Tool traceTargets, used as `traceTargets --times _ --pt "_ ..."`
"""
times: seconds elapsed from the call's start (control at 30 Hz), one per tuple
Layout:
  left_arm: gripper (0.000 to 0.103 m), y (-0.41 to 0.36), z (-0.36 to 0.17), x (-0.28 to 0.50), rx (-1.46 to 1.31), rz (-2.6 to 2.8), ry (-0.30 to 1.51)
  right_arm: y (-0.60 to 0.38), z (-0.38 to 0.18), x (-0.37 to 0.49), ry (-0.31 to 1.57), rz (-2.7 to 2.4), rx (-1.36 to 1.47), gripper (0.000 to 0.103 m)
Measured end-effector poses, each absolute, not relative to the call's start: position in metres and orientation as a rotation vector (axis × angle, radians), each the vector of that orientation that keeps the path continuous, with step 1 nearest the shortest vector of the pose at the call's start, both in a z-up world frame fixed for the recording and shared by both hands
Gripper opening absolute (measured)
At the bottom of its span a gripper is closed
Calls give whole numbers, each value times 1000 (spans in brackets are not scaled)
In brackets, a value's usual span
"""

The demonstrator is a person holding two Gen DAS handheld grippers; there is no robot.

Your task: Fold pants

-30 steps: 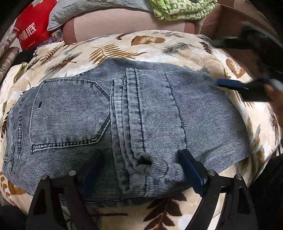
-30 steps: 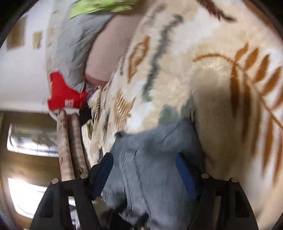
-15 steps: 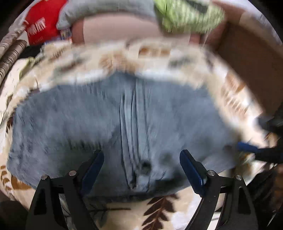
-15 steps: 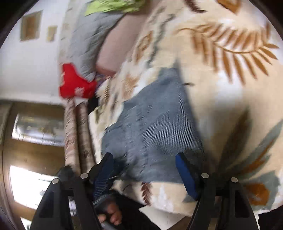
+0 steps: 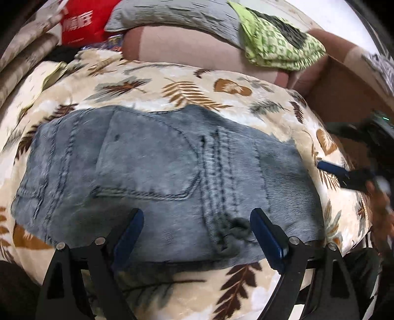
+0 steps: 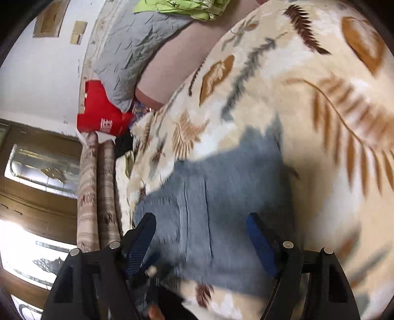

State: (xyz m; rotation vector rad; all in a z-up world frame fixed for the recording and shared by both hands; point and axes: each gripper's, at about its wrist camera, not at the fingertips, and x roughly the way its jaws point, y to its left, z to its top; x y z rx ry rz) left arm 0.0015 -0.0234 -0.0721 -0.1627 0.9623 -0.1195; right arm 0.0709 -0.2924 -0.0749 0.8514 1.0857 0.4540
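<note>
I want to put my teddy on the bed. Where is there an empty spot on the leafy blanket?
Bare blanket runs between the folded jeans and the pink cushion. A narrower strip lies in front of the jeans, near the left gripper. The right edge is crowded: the right gripper is there. Behind the cushion, a grey pillow and green cloth fill the space.

Folded pants (image 5: 172, 177) flat on leaf-print blanket (image 5: 187, 91), pillow (image 5: 172, 14) and patterned cloth (image 5: 278, 41) behind the blanket, red bag (image 5: 81, 27) at far left beside the pillow, rolled mats (image 6: 96, 197) left of the blanket
</note>
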Motion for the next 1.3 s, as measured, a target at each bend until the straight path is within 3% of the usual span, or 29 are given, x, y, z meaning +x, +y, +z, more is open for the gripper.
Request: traceTargets --times 0.2,0.47,0.57,0.63,0.73,0.9,1.07,1.23,1.3 --pt "88 23 -64 -15 -281 -86 906 -303 -136 121 1128 359 942 78" --pt "88 119 -53 -47 -638 118 786 -264 -72 46 1081 544 809 80" --pt "88 143 -59 -53 -723 176 786 -237 -92 27 1141 616 787 82" --pt "88 155 -69 -53 -796 181 823 -224 -128 28 1260 528 723 78" --pt "88 173 -81 -56 -891 190 839 -221 -100 25 1211 519 729 78" --pt "88 179 -90 -51 -986 144 848 -184 -59 18 1135 674 666 80" --pt "88 186 -106 -42 -1044 162 868 -142 -117 29 1297 638 668 81" --pt "88 191 -104 -37 -1065 162 826 -136 -82 25 1238 711 689 81" --pt "83 191 -101 -35 -1056 169 813 -120 -67 31 1211 781 690 81"
